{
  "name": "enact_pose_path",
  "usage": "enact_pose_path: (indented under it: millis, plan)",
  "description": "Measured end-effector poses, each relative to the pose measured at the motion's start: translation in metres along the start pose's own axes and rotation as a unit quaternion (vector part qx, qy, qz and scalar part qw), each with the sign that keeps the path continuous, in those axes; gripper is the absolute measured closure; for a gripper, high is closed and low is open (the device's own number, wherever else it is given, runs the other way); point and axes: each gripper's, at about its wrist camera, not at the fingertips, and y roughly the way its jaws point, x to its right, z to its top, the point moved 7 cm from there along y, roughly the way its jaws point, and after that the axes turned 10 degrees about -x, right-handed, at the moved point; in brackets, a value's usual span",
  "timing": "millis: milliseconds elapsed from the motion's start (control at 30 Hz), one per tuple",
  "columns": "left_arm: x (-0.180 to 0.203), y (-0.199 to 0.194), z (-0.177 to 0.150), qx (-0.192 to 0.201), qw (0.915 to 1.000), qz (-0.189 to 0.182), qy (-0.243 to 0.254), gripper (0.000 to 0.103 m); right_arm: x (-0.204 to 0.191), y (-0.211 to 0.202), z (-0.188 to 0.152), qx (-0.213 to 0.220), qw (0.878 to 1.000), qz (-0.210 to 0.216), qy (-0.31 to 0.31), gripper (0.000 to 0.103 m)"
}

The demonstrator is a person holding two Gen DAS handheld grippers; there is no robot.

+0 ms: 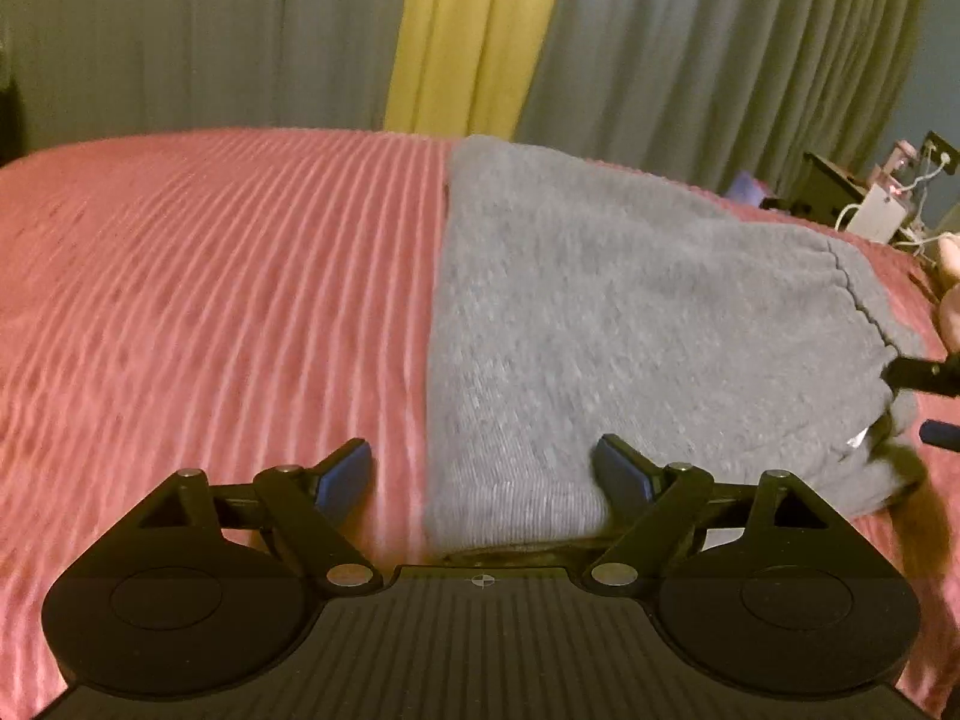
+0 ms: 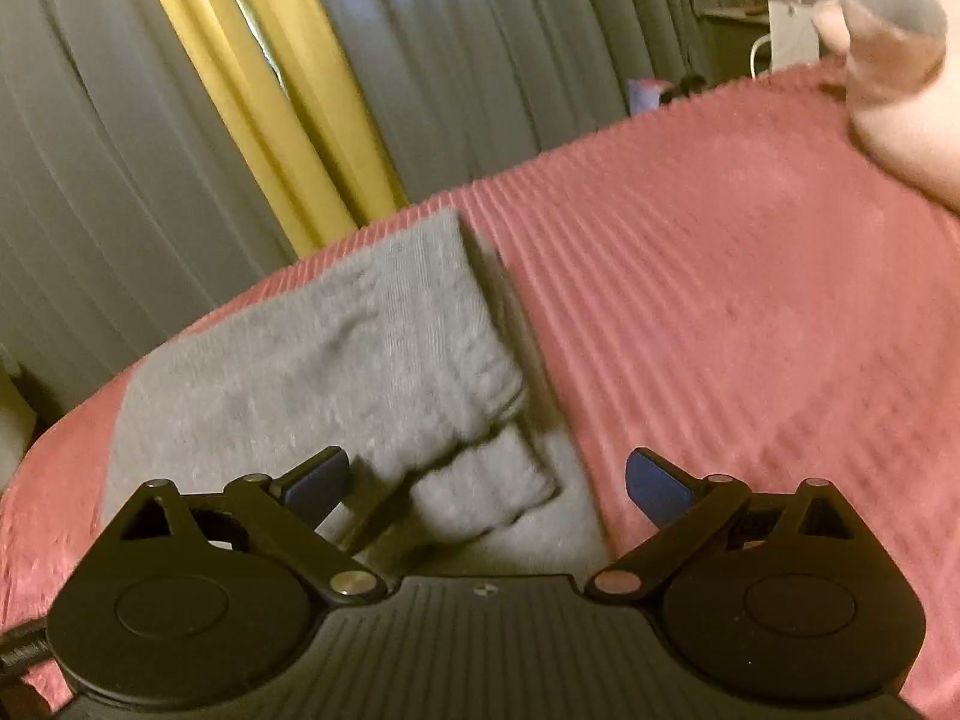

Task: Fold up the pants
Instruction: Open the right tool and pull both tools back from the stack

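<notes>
Grey knit pants (image 1: 600,312) lie folded into a thick rectangle on a pink ribbed bedspread (image 1: 210,300). My left gripper (image 1: 483,480) hangs open over the fold's near left corner, one finger above the bedspread and the other above the cloth, gripping nothing. The right gripper's fingers (image 1: 918,375) poke in at the right edge, by the pants' layered end. In the right wrist view the pants (image 2: 312,372) show stacked layers with ribbed ends. My right gripper (image 2: 489,480) stands wide open over those ends, and its pads do not press on them.
Grey curtains (image 1: 720,48) with a yellow strip (image 1: 474,30) hang behind the bed. A cluttered stand with white cables (image 1: 882,204) sits at the far right. A person's hand (image 2: 888,60) fills the upper right of the right wrist view. The bedspread (image 2: 750,300) stretches right of the pants.
</notes>
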Motion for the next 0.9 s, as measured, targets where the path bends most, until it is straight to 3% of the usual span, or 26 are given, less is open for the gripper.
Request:
enact_pose_path:
  millis: [133, 200, 267, 367, 433, 567, 633, 700, 800, 833, 900]
  plan:
    - [0.000, 0.003, -0.003, 0.002, 1.0000, 0.001, -0.008, 0.015, -0.003, 0.001, 0.002, 0.025, 0.999, 0.012, 0.018, 0.004]
    - [-0.001, 0.003, -0.012, 0.000, 1.0000, 0.007, -0.005, 0.014, -0.001, 0.006, -0.006, 0.026, 1.000, -0.014, 0.003, 0.004]
    - [0.002, 0.004, -0.014, -0.006, 0.9999, 0.008, -0.006, 0.013, 0.007, 0.026, -0.015, -0.014, 0.997, -0.064, -0.034, 0.004]
    - [-0.002, 0.002, -0.018, -0.013, 0.9997, 0.006, -0.017, 0.011, 0.014, 0.025, -0.022, -0.009, 0.998, -0.050, -0.033, 0.004]
    - [-0.002, 0.003, -0.023, -0.020, 0.9995, 0.010, -0.022, 0.009, 0.012, 0.023, -0.024, 0.001, 0.996, -0.063, -0.062, 0.004]
    - [0.012, 0.005, -0.037, -0.010, 0.9957, 0.073, 0.056, 0.004, -0.010, 0.020, -0.029, 0.051, 0.975, -0.119, -0.180, 0.004]
    - [0.019, 0.011, -0.047, -0.044, 0.9885, 0.108, 0.096, 0.004, -0.004, 0.019, -0.031, 0.055, 0.979, -0.103, -0.168, 0.004]
    - [0.025, 0.008, -0.053, -0.033, 0.9832, 0.131, 0.123, 0.004, 0.011, 0.016, -0.031, 0.036, 0.990, -0.073, -0.117, 0.004]
    - [0.028, -0.002, -0.055, -0.034, 0.9818, 0.141, 0.122, 0.003, 0.005, -0.006, -0.040, 0.049, 0.987, -0.092, -0.119, 0.004]
    - [0.028, -0.005, -0.056, -0.036, 0.9824, 0.142, 0.116, 0.003, 0.000, -0.014, -0.047, 0.059, 0.983, -0.109, -0.135, 0.004]
    - [0.027, -0.009, -0.056, -0.037, 0.9834, 0.145, 0.103, 0.003, -0.002, -0.020, -0.068, 0.038, 0.975, -0.154, -0.154, 0.004]
